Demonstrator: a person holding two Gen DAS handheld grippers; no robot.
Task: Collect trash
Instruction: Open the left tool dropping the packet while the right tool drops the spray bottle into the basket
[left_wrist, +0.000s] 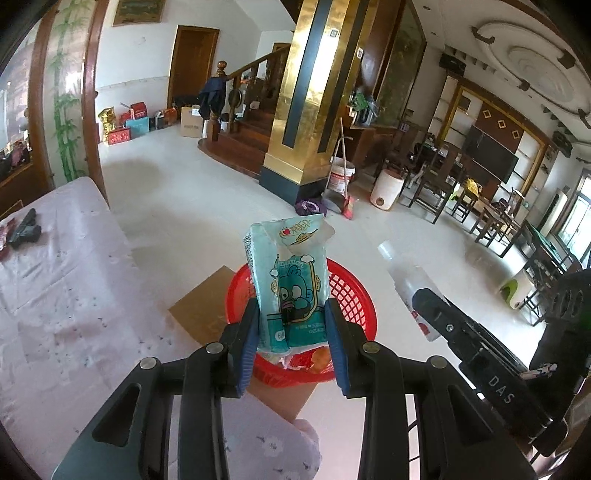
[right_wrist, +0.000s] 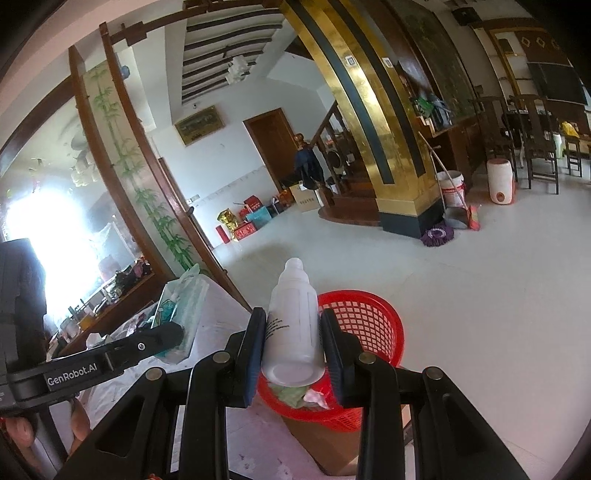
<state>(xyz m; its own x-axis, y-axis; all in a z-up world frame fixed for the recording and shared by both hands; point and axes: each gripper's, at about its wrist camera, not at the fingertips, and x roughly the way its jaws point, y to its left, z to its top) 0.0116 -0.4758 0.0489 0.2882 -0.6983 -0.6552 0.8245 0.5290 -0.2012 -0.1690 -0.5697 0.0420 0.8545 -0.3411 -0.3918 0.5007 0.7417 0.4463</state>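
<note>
While the left hand-held gripper (left_wrist: 291, 332) holds the teal cartoon tissue pack (left_wrist: 286, 280) and the right hand-held gripper (right_wrist: 293, 339) holds the white plastic bottle (right_wrist: 293, 325), both should let go right over the round red plastic basket (left_wrist: 351, 291).

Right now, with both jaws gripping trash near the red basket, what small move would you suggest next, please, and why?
Probably open the left gripper: its tissue pack already hangs over the red basket, which holds scraps. The right gripper, holding the white bottle, looks nearer the rim, so could follow.
</note>
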